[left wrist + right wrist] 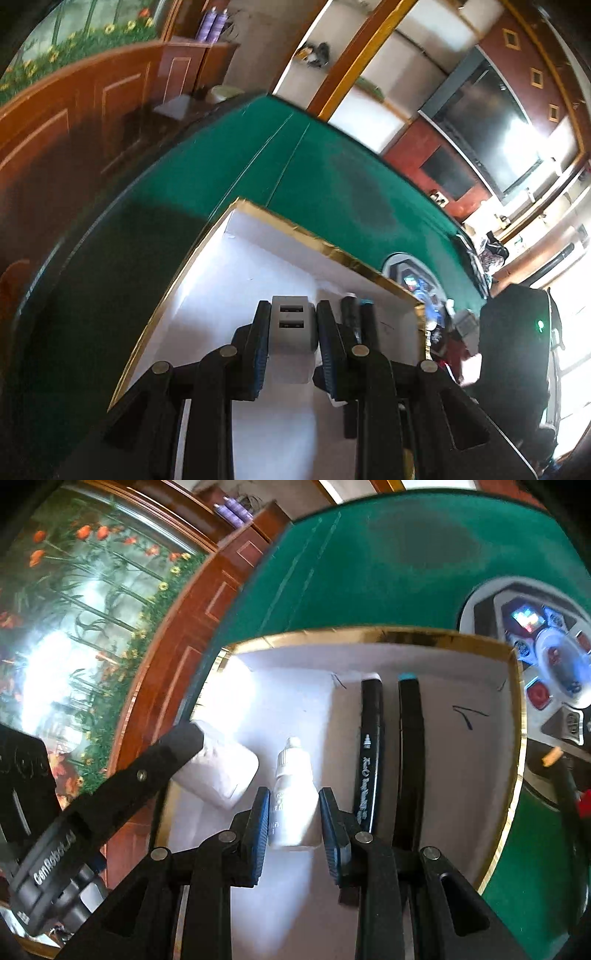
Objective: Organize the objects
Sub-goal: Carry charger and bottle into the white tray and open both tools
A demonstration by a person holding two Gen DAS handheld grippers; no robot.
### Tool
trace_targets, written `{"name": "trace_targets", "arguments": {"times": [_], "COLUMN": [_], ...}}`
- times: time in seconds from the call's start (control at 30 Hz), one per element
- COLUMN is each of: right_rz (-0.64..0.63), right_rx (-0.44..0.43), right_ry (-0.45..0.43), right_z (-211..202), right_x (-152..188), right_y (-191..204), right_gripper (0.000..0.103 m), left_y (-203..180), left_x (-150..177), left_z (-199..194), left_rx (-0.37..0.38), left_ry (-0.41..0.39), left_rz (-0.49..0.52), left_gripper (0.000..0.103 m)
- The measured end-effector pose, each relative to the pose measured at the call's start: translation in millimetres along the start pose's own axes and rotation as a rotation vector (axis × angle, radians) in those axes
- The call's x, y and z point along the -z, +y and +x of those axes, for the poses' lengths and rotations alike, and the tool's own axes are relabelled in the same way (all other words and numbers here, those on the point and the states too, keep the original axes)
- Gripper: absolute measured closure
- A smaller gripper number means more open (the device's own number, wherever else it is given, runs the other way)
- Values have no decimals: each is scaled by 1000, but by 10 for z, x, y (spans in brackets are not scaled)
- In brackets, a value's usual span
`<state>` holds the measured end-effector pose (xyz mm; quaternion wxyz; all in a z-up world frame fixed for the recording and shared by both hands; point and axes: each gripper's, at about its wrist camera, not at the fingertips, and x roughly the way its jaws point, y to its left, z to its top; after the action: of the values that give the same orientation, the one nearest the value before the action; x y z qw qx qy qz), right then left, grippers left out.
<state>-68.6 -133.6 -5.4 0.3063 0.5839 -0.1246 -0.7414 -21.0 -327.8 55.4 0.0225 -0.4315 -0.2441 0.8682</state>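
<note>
Left gripper clamps white USB charger, jaws narrow, poised over white gold-rimmed tray. Right gripper pinches small white dropper bottle above same tray on green table. Two black markers already lie side by side inside. Judged well along: markers placed, charger and bottle yet to be set down and released.

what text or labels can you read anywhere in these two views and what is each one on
"GenRobot.AI" on the body of the left gripper, seen in the right wrist view.
Script print along the black marker: too blurred to read.
Grey print on the white dropper bottle: partly hidden by the fingers, unreadable.
Buttons on the round control panel: too blurred to read.
USB charger: no text.
</note>
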Motion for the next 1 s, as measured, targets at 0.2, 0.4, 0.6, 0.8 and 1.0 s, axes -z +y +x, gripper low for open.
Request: {"name": "trace_targets", "arguments": {"times": [0.2,0.4,0.6,0.8,1.0], "right_rz": [-26,-67,-84,-118,-89], "right_rx": [97,191,150,123,122], "right_ry": [-40,-93,-137,-246,-361], "right_z": [-103,-136,-300,-753,-1295], "right_x": [-62,-105,-83,121,443], "right_y": [-43,-46,-40,60,-164], "right_gripper": [74,74,60,35,23], "left_y": [-79,-156,-157,-74,-63], "left_x": [-13,-71,-79,58,532], "left_z": [238,399,351,52,-142], "left_rx": [4,14,31,-9,-105], "left_ry": [33,30,-8,-68,-124], "left_rz": [20,32,12,-38,6], "left_gripper": [79,75,37,28,26]}}
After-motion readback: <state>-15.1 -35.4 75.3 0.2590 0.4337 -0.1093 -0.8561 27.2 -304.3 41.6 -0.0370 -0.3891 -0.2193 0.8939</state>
